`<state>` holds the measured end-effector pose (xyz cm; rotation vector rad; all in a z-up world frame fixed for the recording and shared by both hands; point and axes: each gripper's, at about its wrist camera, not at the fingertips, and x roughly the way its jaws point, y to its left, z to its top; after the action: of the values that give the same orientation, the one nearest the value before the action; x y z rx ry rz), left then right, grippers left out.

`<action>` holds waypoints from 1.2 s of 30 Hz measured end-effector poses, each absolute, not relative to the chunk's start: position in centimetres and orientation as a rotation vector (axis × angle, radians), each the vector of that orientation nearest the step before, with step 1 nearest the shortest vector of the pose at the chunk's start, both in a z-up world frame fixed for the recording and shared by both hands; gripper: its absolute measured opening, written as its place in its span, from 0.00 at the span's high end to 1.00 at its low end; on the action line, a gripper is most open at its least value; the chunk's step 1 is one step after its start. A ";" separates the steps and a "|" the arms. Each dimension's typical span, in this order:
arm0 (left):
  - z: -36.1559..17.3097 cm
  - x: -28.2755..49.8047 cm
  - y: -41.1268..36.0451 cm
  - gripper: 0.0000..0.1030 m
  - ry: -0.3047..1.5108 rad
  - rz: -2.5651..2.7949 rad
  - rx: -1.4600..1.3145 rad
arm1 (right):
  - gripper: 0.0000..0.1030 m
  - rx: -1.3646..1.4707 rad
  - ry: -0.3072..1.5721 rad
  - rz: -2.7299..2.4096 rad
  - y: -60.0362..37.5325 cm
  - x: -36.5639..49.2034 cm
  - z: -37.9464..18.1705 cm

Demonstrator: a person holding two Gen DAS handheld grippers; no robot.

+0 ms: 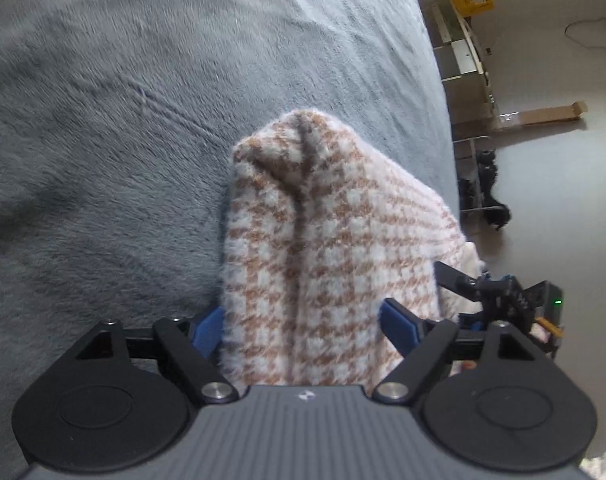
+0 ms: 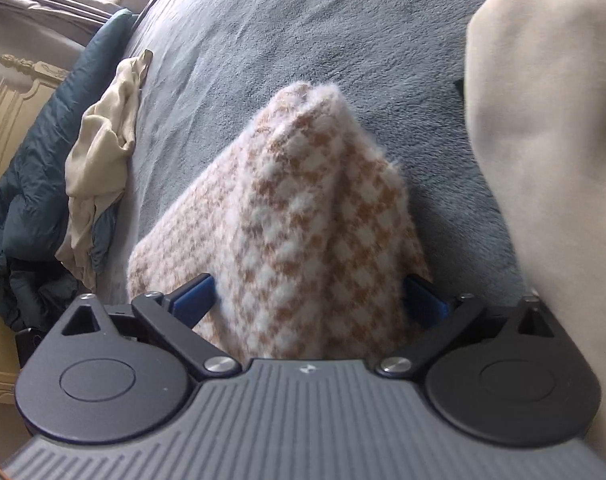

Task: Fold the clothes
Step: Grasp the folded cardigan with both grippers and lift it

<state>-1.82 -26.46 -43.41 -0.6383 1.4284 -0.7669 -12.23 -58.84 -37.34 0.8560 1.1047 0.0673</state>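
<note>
Left wrist: houndstooth garment (image 1: 327, 248) nears grey blanket (image 1: 123, 120) edge.

The fuzzy knit garment (image 1: 323, 240) I am folding is woven in a tan-and-white houndstooth check, with a soft, hairy nap. It stands bunched up off the grey plush bedspread (image 1: 103, 140), rising to a rounded peak with a dark crease running down its middle. From my left tongs' camera it sits close to the bedspread's right edge. From my right tongs' camera the same garment (image 2: 303, 220) shows doubled layers, its folded flap spreading down to the left.
</note>
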 end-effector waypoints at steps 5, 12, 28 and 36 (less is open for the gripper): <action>-44.4 -2.5 -27.3 0.14 1.463 -0.821 -0.677 | 0.01 0.937 1.092 0.098 -59.2 -12.8 -38.4; -44.9 -3.5 -28.3 0.10 1.484 -0.882 -0.617 | 0.01 1.004 1.151 0.187 -58.4 -16.7 -38.8; -40.2 -5.0 -30.7 0.20 1.402 -0.874 -0.485 | 0.39 0.856 1.136 0.102 -56.3 -15.6 -34.9; -36.9 -6.0 -32.0 0.20 1.358 -0.926 -0.407 | 0.46 0.779 1.035 0.090 -54.1 -17.4 -31.8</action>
<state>-5.99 -32.00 -36.92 -0.4071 1.3580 -0.9263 -17.37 -54.11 -31.82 0.7790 1.0353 0.0897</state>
